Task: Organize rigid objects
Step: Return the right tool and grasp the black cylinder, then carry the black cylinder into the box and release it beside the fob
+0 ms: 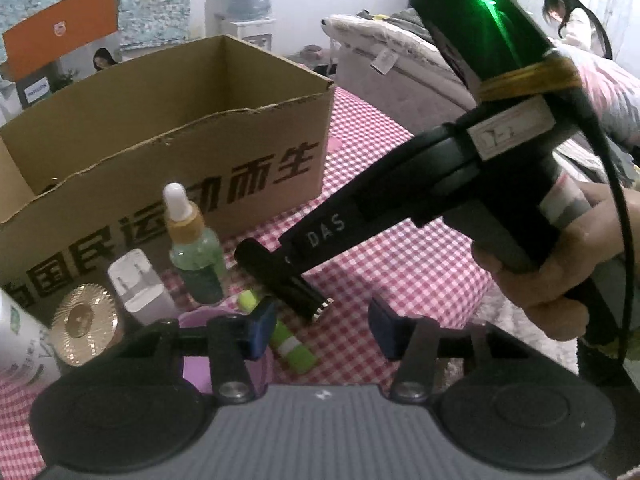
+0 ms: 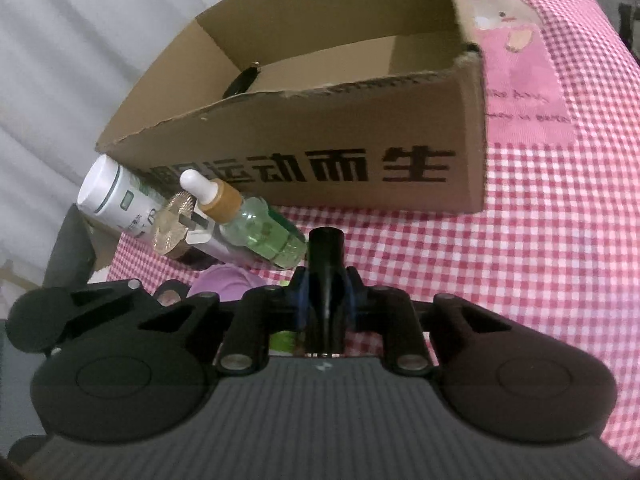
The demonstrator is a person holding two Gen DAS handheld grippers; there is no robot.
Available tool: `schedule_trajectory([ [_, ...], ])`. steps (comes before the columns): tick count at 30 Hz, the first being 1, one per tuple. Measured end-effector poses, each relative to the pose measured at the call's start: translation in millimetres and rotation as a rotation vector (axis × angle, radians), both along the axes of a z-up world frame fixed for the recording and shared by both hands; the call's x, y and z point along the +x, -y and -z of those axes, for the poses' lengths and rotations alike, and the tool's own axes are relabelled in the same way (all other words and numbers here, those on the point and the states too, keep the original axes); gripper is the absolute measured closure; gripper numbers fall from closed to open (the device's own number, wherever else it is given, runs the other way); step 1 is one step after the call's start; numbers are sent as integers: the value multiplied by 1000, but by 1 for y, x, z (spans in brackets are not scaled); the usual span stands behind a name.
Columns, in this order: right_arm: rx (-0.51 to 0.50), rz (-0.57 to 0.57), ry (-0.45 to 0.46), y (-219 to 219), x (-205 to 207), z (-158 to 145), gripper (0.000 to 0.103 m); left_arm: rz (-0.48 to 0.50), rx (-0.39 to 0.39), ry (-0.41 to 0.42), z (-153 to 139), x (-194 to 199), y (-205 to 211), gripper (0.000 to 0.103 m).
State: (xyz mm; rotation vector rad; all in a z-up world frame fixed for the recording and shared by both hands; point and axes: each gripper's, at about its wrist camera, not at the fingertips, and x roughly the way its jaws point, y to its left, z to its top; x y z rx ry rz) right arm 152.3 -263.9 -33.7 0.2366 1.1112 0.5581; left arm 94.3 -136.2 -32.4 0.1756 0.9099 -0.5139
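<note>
Step in hand: the right gripper [image 2: 326, 294] has its blue pads pinched tight on the black trimmer [image 1: 280, 280], gripping it mid-body — this looks like the pick, with the drop into the cardboard box [image 1: 224, 120] to come.
Trimmer position: in the left view its toothed head sits low over the checked cloth [image 1: 400, 264], just in front of the box's printed wall; whether it has cleared the cloth I can't tell from here.
Left gripper: left gripper [image 1: 320, 326] hangs wide open with nothing between its pads, poised above the green tube [image 1: 286, 334].
Next move: by my reading, lift the trimmer up over the torn front rim, carry it forward, and let go inside. The rim stands tall, so plenty of height first.
Inside the box: one dark item [image 2: 242, 80] already lies on the floor near the back-left corner; lots of room beside it.
Close neighbours: the dropper bottle [image 1: 196, 252] stands upright right beside the trimmer's blunt end — a careless swing could tip it.
Others waiting: white plug adapter [image 1: 138, 286], gold ridged lid [image 1: 84, 320], white canister [image 2: 116, 200], and something lilac [image 1: 196, 356] under the left pads.
</note>
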Motion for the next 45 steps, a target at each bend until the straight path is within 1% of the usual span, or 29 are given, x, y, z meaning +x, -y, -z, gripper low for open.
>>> schedule_trajectory([
  [5, 53, 86, -44, 27, -15, 7, 86, 35, -7, -24, 5, 6, 12, 51],
  [10, 119, 183, -82, 55, -38, 15, 86, 65, 10, -50, 13, 9, 27, 51],
  [16, 180, 231, -111, 75, -55, 22, 86, 64, 42, -87, 25, 17, 40, 51],
  [17, 185, 232, -114, 75, -56, 22, 86, 60, 42, -94, 26, 18, 41, 52],
  [18, 189, 232, -117, 76, -57, 23, 86, 57, 40, -102, 27, 20, 42, 58],
  [20, 196, 227, -125, 79, -57, 22, 85, 63, 36, -114, 28, 21, 45, 63],
  [24, 193, 206, -143, 78, -55, 23, 80, 67, 60, -94, 28, 18, 47, 66],
  [31, 190, 189, -100, 71, -56, 25, 80, 44, 50, -84, 28, 19, 45, 67],
  [34, 218, 209, -82, 72, -61, 29, 80, 50, 58, -72, 28, 17, 45, 67],
  [38, 232, 233, -73, 73, -69, 28, 81, 59, 46, -54, 22, 10, 43, 68],
  [42, 230, 242, -35, 74, -78, 17, 81, 61, 28, -10, 8, 0, 39, 68],
  [45, 226, 242, 8, 72, -83, 0, 81, 59, 12, 36, -8, -8, 36, 68],
])
